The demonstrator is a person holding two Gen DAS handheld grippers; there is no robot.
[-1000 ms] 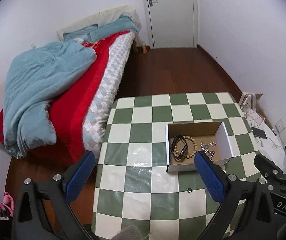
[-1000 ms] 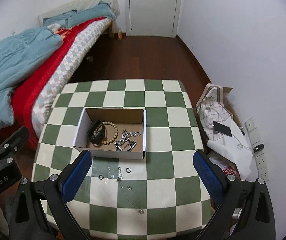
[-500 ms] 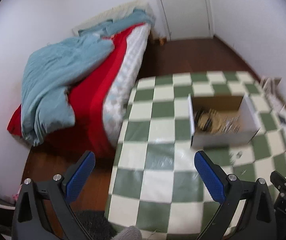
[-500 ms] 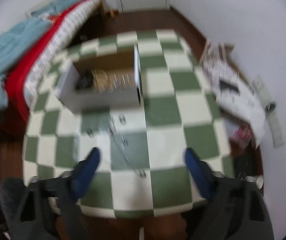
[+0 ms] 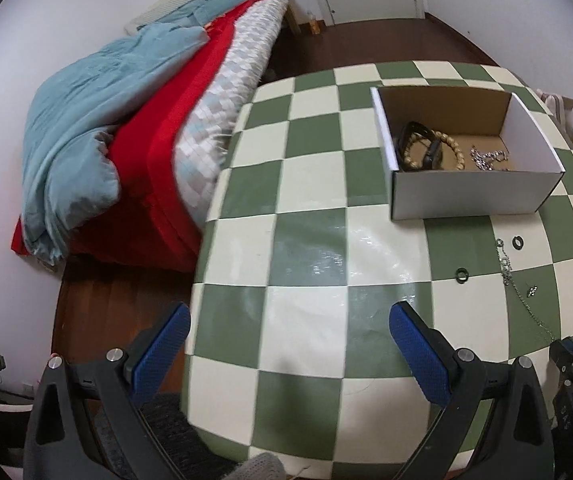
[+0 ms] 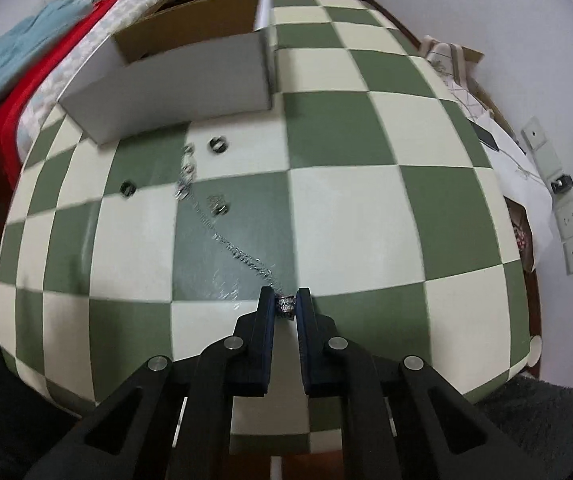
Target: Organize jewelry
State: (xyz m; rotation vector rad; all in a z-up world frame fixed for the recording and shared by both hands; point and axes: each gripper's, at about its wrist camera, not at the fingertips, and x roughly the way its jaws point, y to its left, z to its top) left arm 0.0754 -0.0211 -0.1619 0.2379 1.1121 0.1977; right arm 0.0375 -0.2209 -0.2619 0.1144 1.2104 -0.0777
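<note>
Nearest us, right gripper (image 6: 285, 307) is pinched onto the end piece (image 6: 285, 306) of a thin silver chain (image 6: 242, 256), low on the checkered table (image 6: 366, 208). Left gripper (image 5: 288, 334) hangs spread wide over the table's near edge, holding nothing. The chain trails slack away toward small dark rings (image 6: 217, 145) and loose bits just before the cardboard box (image 6: 174, 68). We judge the chain light, limp and snag-prone, so the end piece is the sensible hold; lifting should let it dangle. Further off, the box already holds a bead bracelet (image 5: 444, 148), a dark band (image 5: 430, 152) and more silver chain (image 5: 486, 158).
</note>
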